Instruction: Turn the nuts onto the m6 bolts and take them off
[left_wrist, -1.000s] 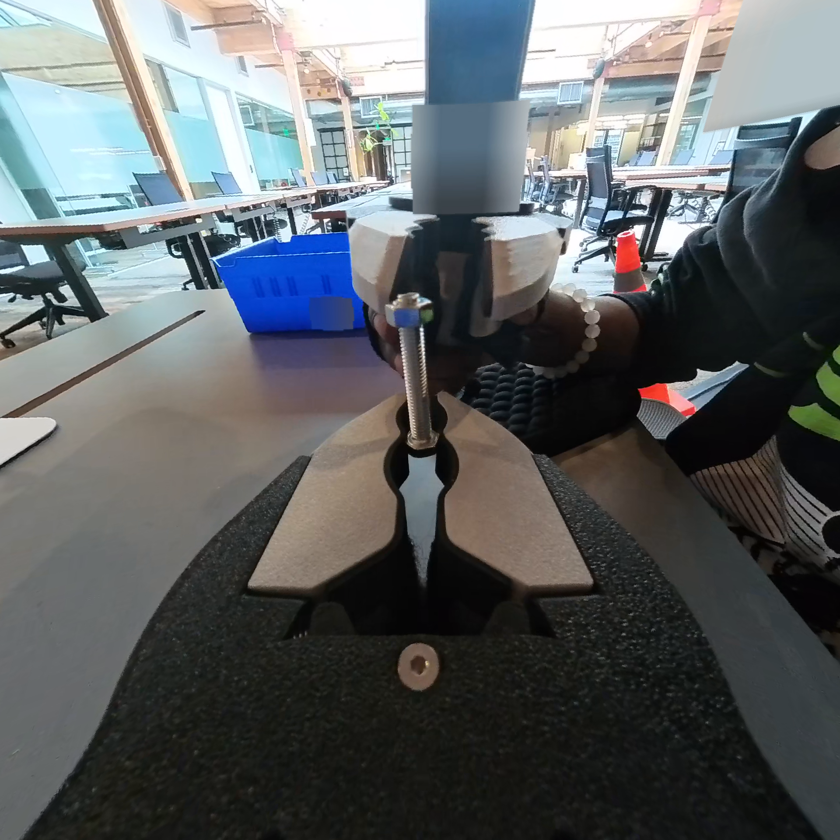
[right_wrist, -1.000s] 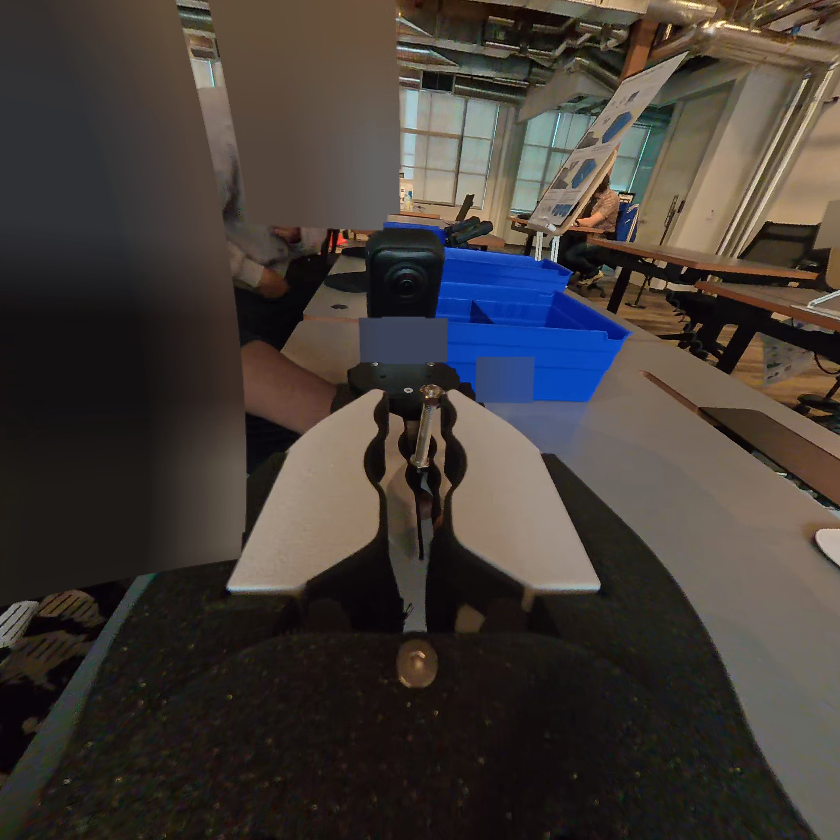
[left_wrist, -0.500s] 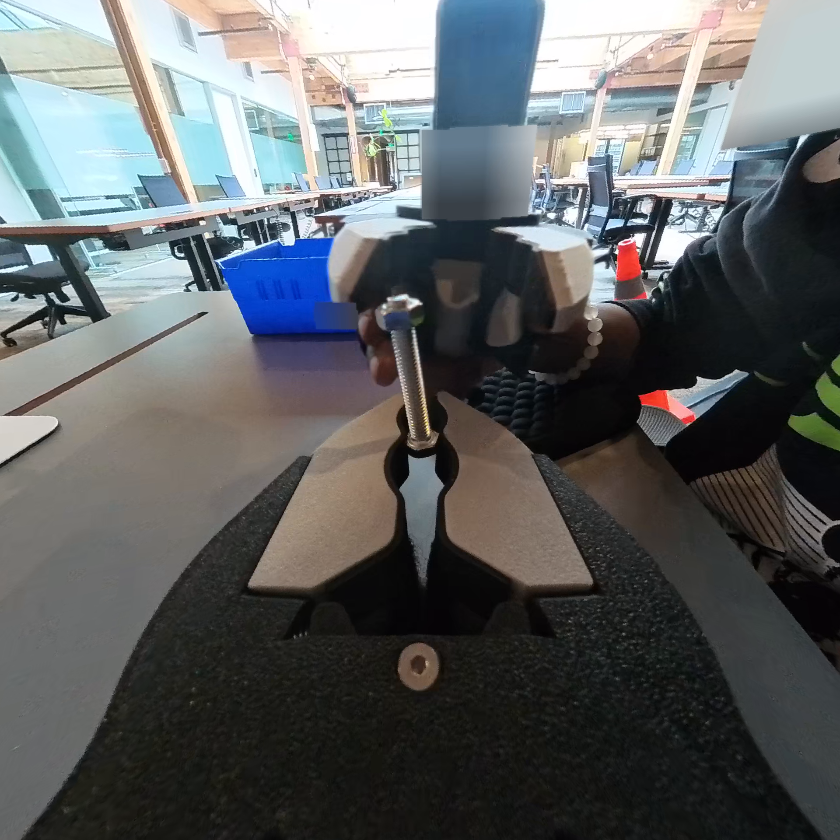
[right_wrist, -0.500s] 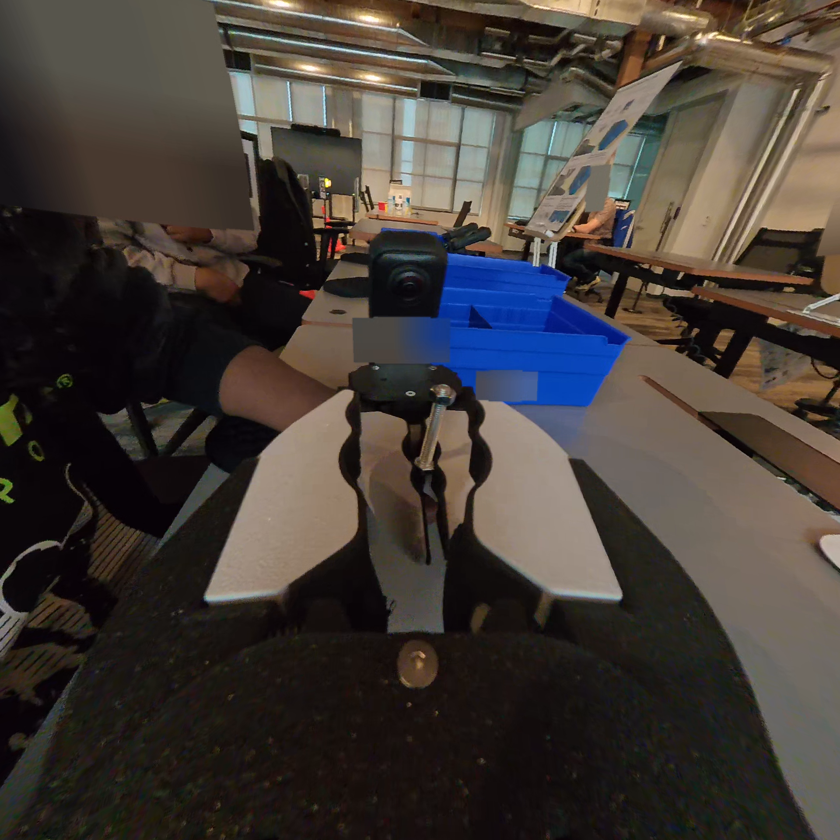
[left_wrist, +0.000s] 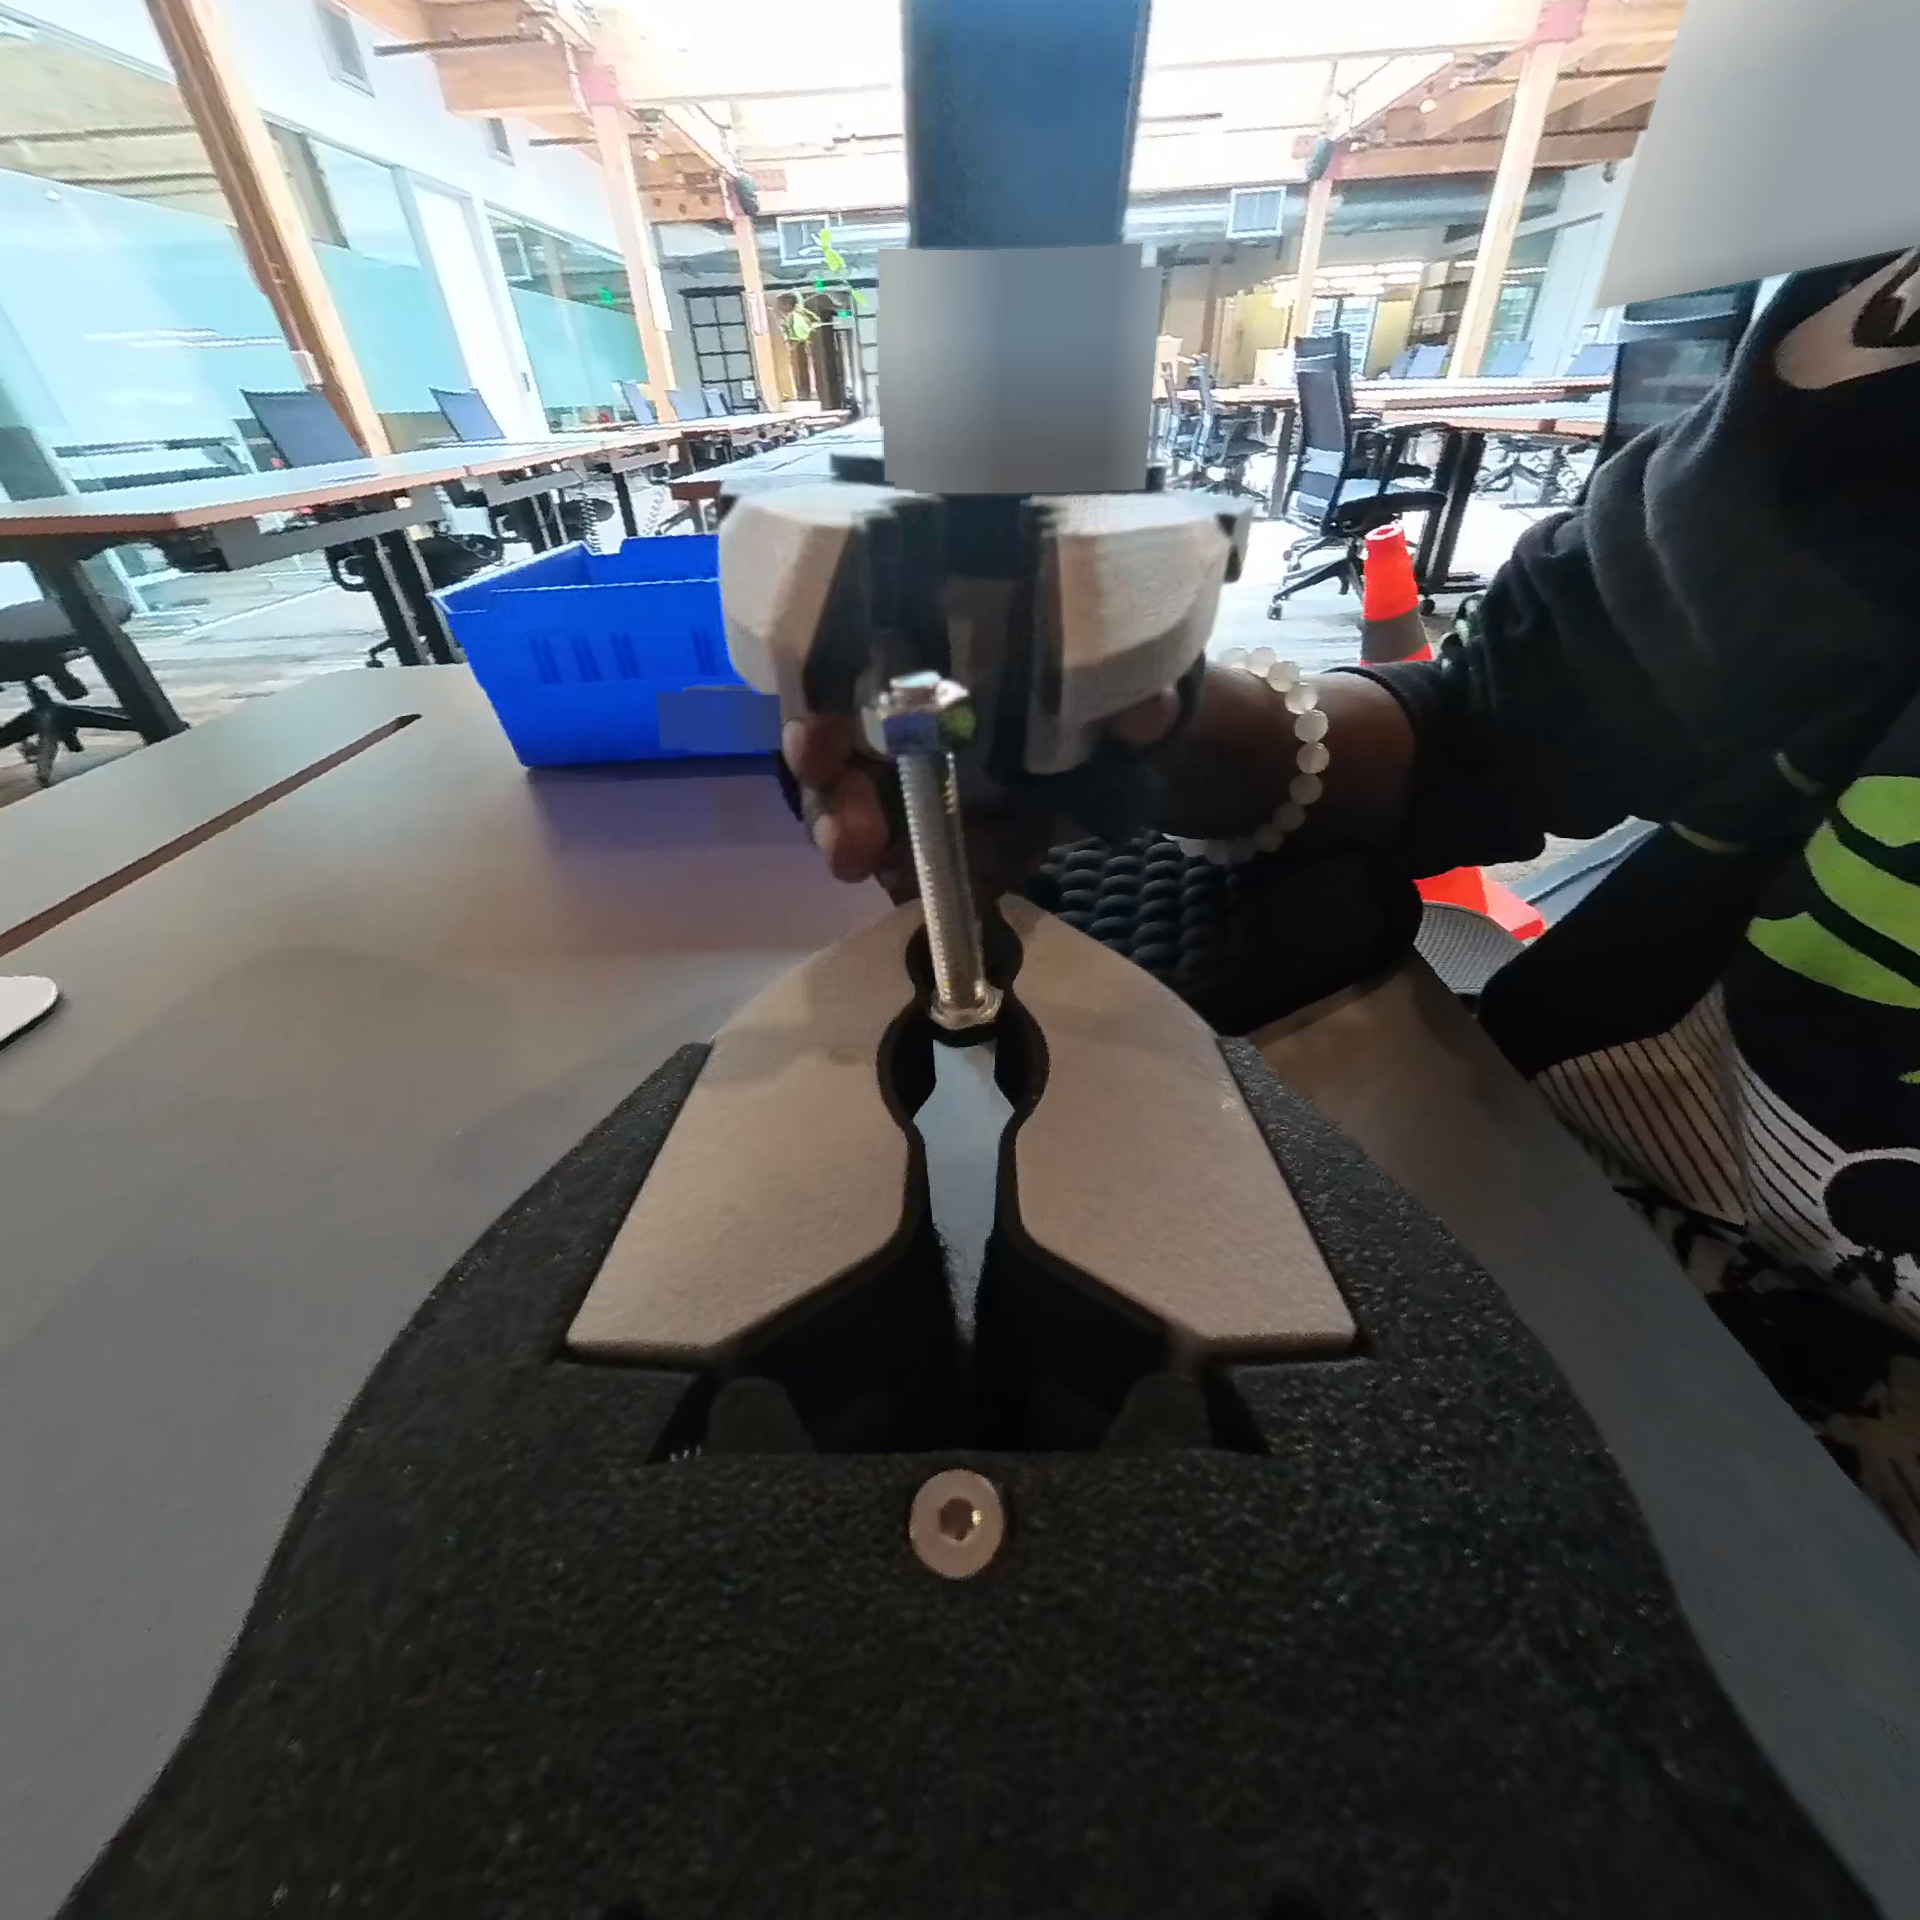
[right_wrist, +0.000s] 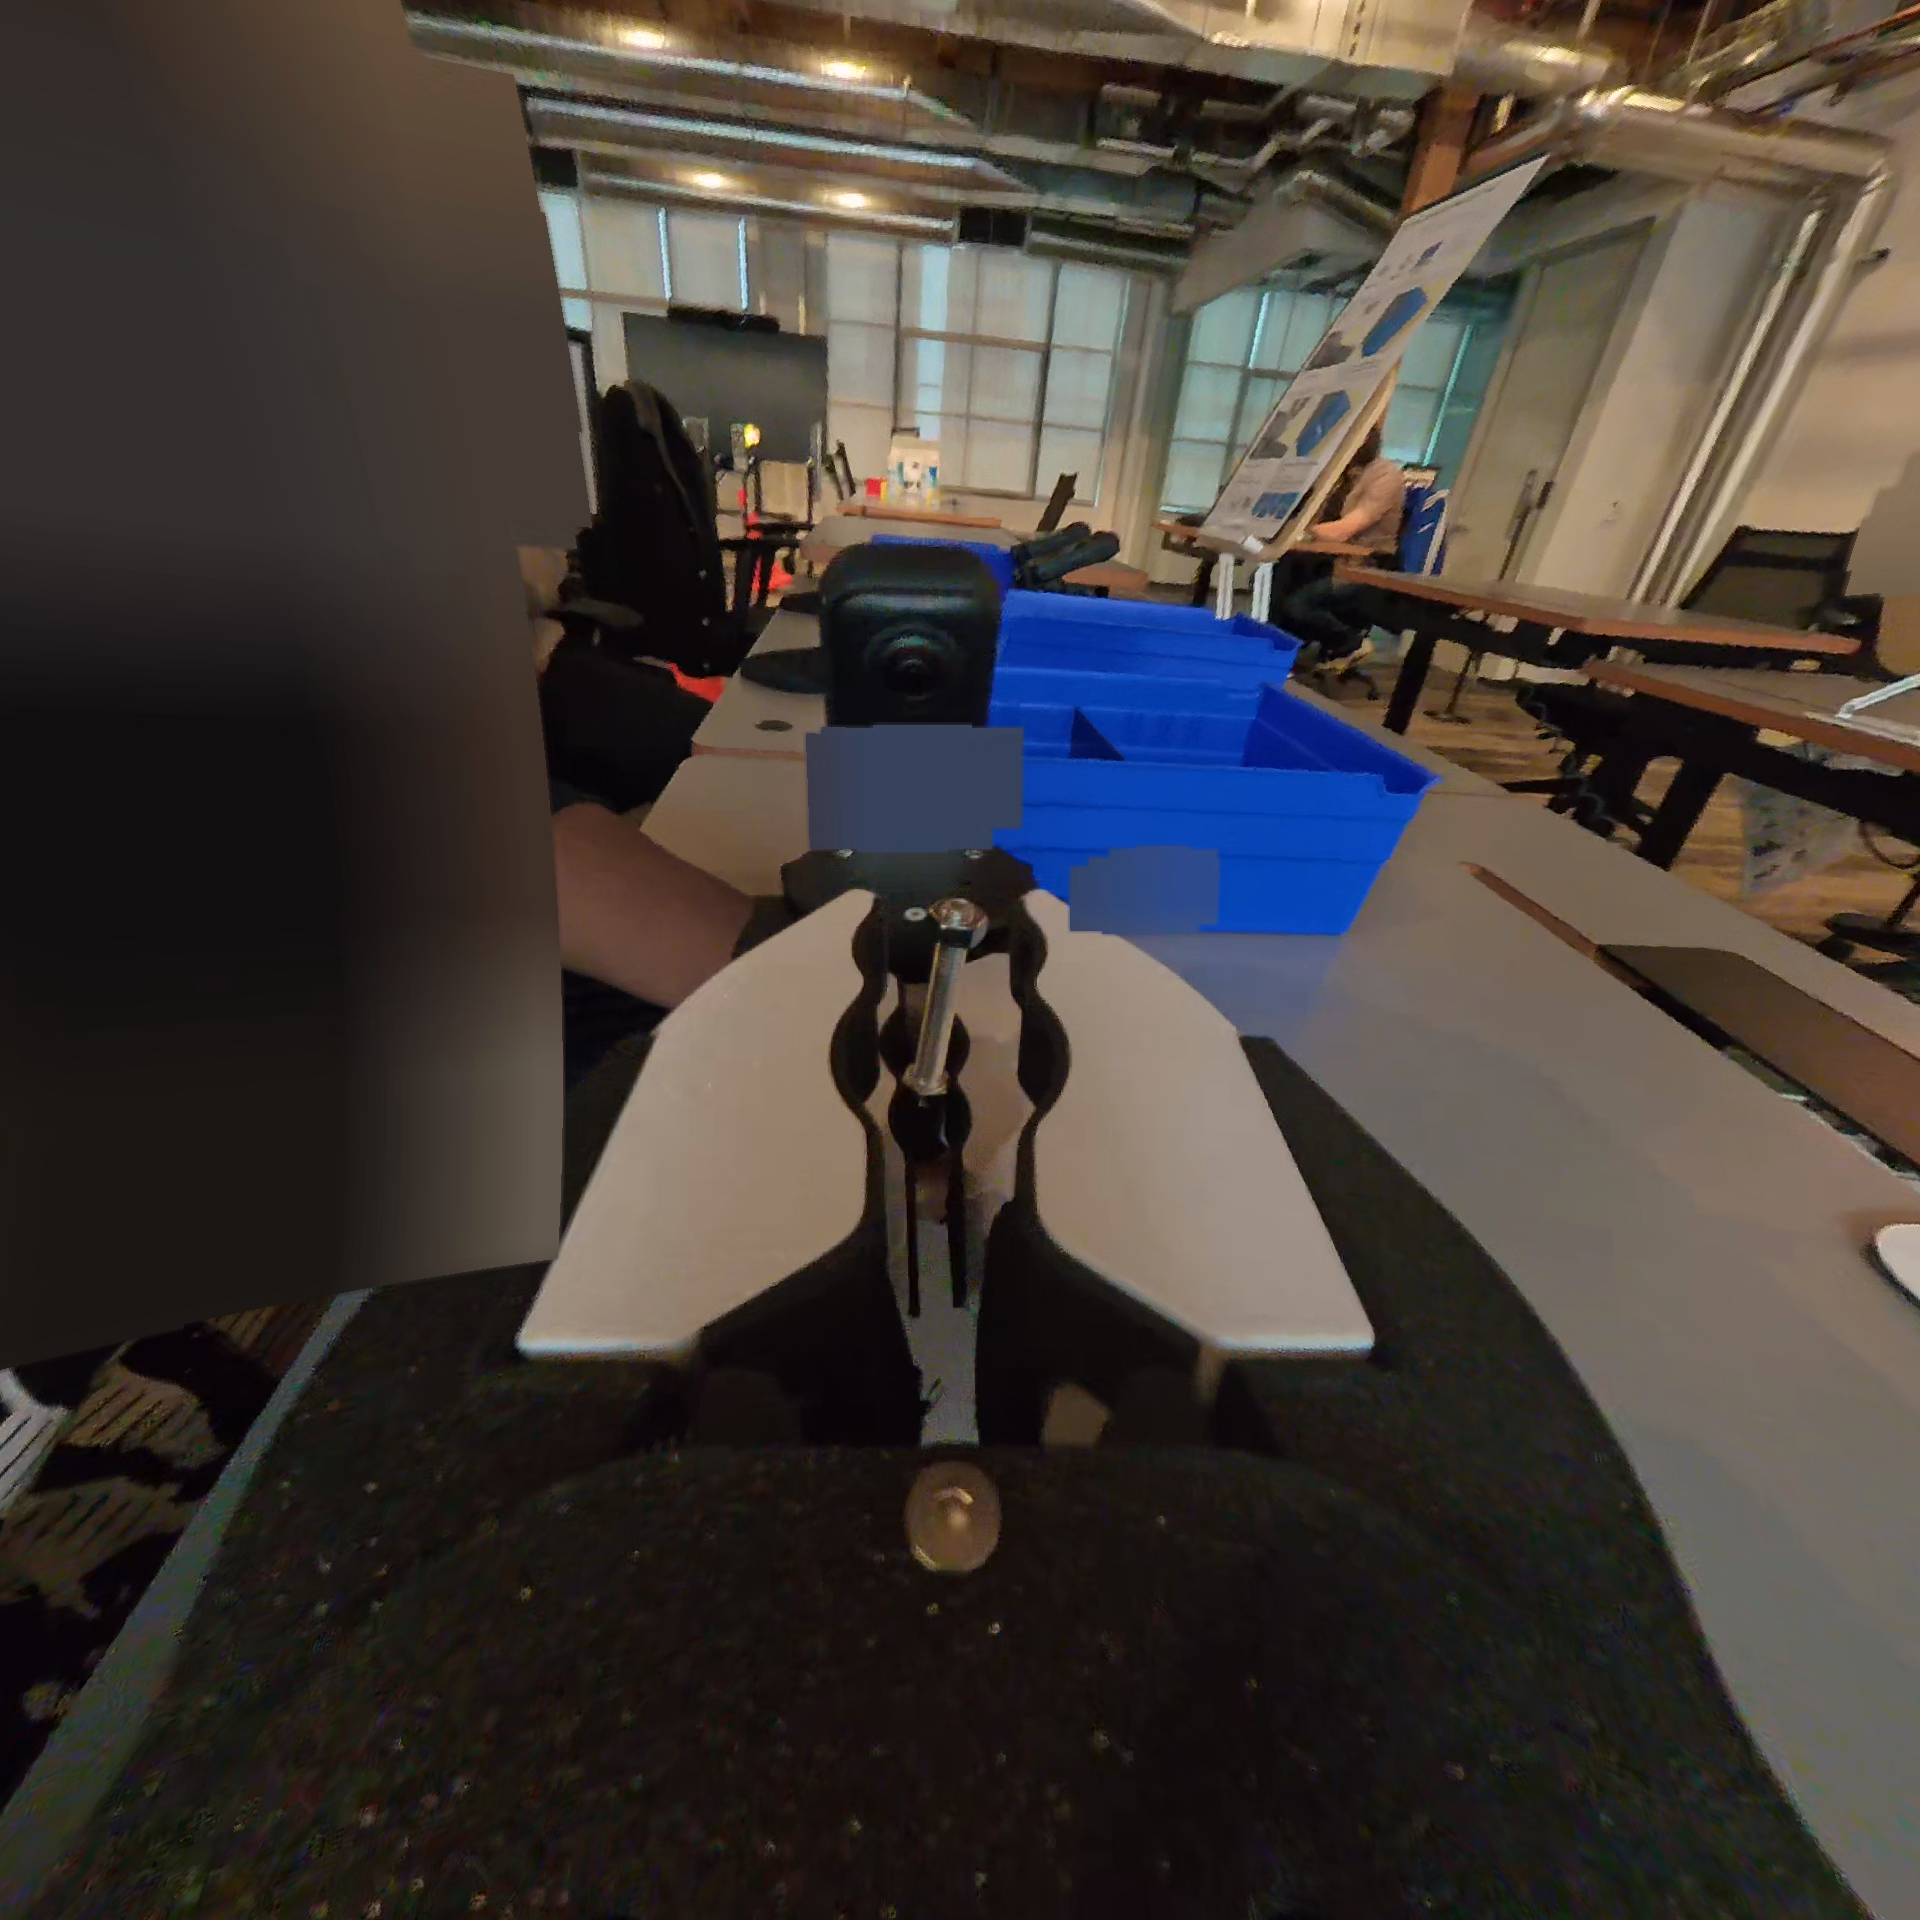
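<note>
My left gripper (left_wrist: 961, 935) is shut on the hex head of a silver M6 bolt (left_wrist: 940, 862), which stands up and forward out of its tips. A silver nut (left_wrist: 920, 722) sits near the bolt's far end. My right gripper (left_wrist: 951, 623) faces the left one from above, its white fingers (left_wrist: 790, 603) close on either side of the nut. In the right wrist view the nut (right_wrist: 961, 920) sits between my right gripper's (right_wrist: 954, 925) fingertips. The shank (right_wrist: 940, 997) runs down to the left gripper's dark tips (right_wrist: 925, 1112).
A blue bin (left_wrist: 603, 665) stands on the grey table (left_wrist: 364, 987) behind the grippers; it also shows in the right wrist view (right_wrist: 1216, 821). The person's hand (left_wrist: 831, 800) and dark sleeve are at the right. An orange cone (left_wrist: 1392, 592) stands beyond. About 7 cm separates my left fingertips from my right.
My right gripper's fingers stood wide apart half a second ago and have come together again round the nut. The left gripper has kept its hold on the bolt.
</note>
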